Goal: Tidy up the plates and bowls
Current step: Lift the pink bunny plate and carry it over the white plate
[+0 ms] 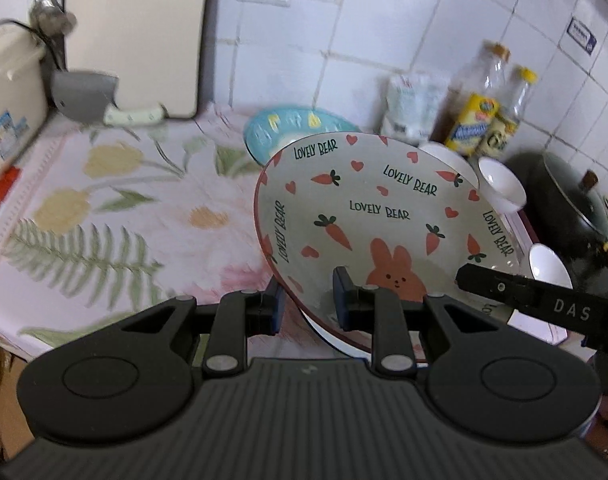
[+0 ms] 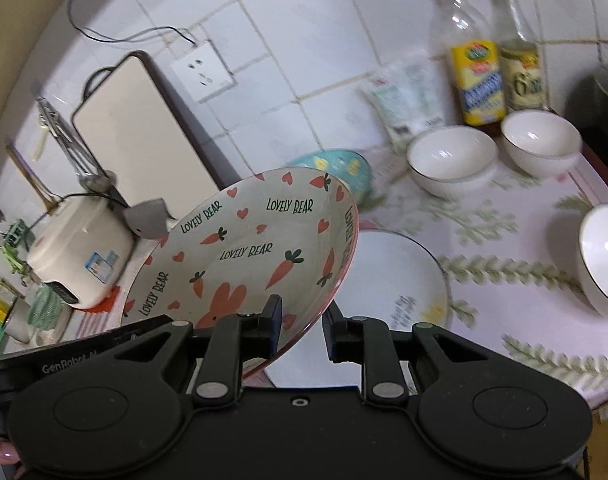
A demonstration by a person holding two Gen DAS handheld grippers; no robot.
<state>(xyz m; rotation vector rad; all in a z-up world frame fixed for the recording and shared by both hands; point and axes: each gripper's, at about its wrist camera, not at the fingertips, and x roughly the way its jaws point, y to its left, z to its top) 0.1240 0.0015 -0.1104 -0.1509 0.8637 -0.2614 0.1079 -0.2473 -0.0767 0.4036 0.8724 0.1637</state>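
Carrot-print plate [image 1: 384, 216] — tilted, pinched between both tools

A cream plate [image 1: 384, 216] rimmed in pink carries orange carrots, pink-red hearts, an orange rabbit and dark green "LOVELY BEAR" lettering. Beneath it, a pale pink cloth [image 1: 116, 216] is printed with yellow tulips and green fern fronds. A light blue dish [image 2: 340, 168] bears yellow marks; three bowls [image 2: 452, 160] are plain white with thin dark rims, as is a white plate [image 2: 396, 276]. Black grippers [image 1: 306, 304] frame the scene against white wall tiles [image 1: 404, 12].
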